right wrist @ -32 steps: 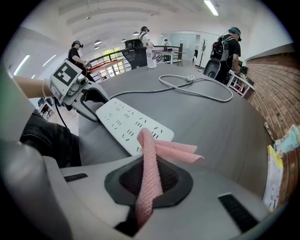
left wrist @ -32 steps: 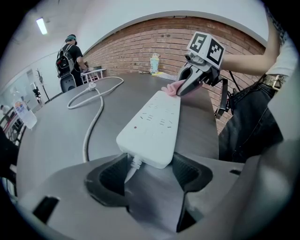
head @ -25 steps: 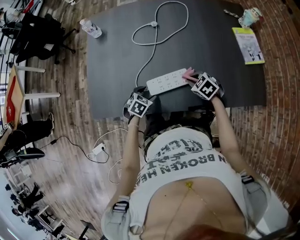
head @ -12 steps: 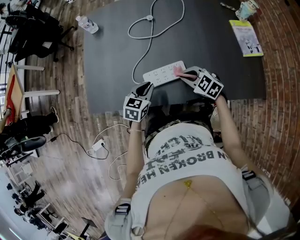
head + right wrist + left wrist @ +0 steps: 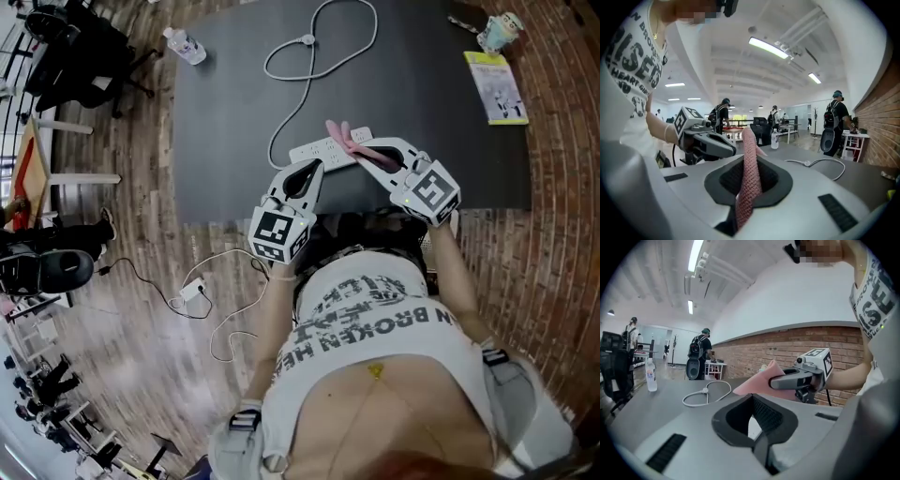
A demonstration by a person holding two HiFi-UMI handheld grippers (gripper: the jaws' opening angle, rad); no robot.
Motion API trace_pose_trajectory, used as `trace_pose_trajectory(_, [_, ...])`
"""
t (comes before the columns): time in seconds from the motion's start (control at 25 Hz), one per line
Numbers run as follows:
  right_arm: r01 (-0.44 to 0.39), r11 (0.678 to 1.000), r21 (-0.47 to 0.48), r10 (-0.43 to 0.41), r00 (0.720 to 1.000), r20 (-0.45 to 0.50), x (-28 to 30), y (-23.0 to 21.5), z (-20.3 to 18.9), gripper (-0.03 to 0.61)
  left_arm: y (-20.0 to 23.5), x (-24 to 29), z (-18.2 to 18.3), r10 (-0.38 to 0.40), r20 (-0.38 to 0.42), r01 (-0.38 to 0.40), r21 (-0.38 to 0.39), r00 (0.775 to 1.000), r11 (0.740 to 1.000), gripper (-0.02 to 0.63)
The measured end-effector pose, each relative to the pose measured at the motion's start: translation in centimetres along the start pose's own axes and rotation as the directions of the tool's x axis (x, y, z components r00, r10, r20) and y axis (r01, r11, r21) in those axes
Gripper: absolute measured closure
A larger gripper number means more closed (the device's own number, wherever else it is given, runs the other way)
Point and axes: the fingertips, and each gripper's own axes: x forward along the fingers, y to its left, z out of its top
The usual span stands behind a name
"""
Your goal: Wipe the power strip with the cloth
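Your right hand-held gripper [image 5: 364, 152] is clamped on the pink cloth [image 5: 339, 137], your left hand-held gripper [image 5: 315, 169] has just closed on nothing, and the power strip [image 5: 305, 150] lies on the desk [image 5: 234, 112] just beyond both.

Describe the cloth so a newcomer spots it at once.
Start at the dark table; by the person's edge lies a white power strip. Over the strip's right half, the cloth sticks out of the shut right claw. It is the only pink thing there.
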Motion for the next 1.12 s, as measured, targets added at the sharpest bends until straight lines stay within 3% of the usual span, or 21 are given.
trace_pose_trajectory(0.2, [0.061, 0.994, 0.091, -0.073, 0.987, 0.143, -1.9, 0.3, 3.8, 0.561, -1.8, -0.8, 4.7, -0.010, 0.093, 0.009, 0.013, 0.996, 1.000, 0.606])
trace_pose_trajectory(0.44, [0.113, 0.990, 0.082, -0.127, 0.972, 0.198, -3.2, 0.8, 7.0, 0.561, -3.4, -1.4, 8.8, -0.034, 0.170, 0.029, 0.030, 0.985, 0.999, 0.606])
trace_pose_trajectory(0.72, [0.126, 0.989, 0.072, -0.138, 0.968, 0.209, -3.9, 0.9, 8.8, 0.563, -4.7, -1.9, 10.4, -0.067, 0.169, 0.056, 0.071, 0.983, 0.996, 0.606])
trace_pose_trajectory(1.12, [0.118, 0.991, 0.063, -0.128, 0.972, 0.198, -4.2, 1.1, 8.9, 0.562, -5.7, -1.7, 10.5, -0.094, 0.155, 0.084, 0.067, 0.984, 0.994, 0.606])
